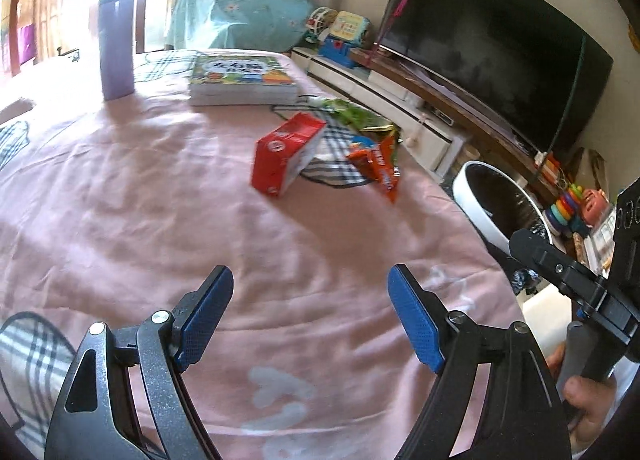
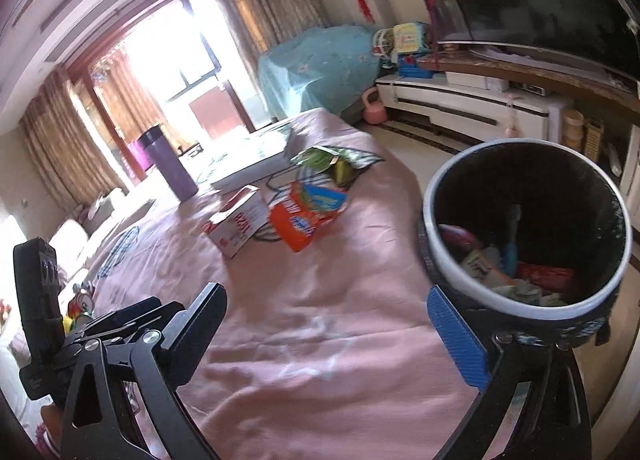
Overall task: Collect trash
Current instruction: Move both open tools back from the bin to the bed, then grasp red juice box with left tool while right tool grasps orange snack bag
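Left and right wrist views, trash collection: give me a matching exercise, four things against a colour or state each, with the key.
Things:
1. red carton
2. tumbler
3. trash bin
4. orange snack bag

Descriptions:
A. purple, standing upright
B. white rim, dark inside, wrappers already in it
C. tipped over on the pink cloth, beside the book
D. lying flat between the carton and the green wrapper

Pairs: 1-C, 2-A, 3-B, 4-D

pink cloth (image 1: 160,199): matt, creased | red carton (image 1: 286,153): cardboard | orange wrapper (image 1: 380,167): glossy
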{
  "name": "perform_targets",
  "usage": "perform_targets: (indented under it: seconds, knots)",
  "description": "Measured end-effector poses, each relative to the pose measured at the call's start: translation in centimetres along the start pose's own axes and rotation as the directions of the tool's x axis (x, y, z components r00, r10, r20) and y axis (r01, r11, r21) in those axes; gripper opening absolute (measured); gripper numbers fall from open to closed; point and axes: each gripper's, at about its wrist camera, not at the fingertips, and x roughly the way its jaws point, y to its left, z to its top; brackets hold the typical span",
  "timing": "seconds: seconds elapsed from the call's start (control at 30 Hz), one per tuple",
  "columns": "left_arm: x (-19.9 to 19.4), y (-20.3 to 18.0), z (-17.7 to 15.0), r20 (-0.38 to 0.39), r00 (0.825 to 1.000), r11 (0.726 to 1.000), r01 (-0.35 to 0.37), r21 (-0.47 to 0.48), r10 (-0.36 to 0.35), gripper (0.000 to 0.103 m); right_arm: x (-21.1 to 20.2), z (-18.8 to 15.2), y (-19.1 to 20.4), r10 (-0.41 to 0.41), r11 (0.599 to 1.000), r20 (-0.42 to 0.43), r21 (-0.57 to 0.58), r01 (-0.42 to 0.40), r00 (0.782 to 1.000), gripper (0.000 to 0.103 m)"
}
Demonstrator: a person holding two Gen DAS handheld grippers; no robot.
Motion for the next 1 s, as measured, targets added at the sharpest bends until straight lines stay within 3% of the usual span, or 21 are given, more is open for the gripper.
perform_targets:
  seconds: [0.6, 1.0]
  knots:
    - [1.1, 2.4, 0.6, -0.013, 0.998, 0.998, -0.06, -0.019, 0.06, 0.082, 4.3, 0.2, 2.3, -0.028, 0.998, -0.044, -0.048, 0.026, 0.999, 0.101]
    - [4.1, 2.6, 3.5, -0.034, 0.997, 0.997, -0.074, 0.02, 0.075, 0.082, 7.2, 2.6, 2.3, -0.01, 0.999, -0.055, -0.047, 0.007, 0.998, 0.101]
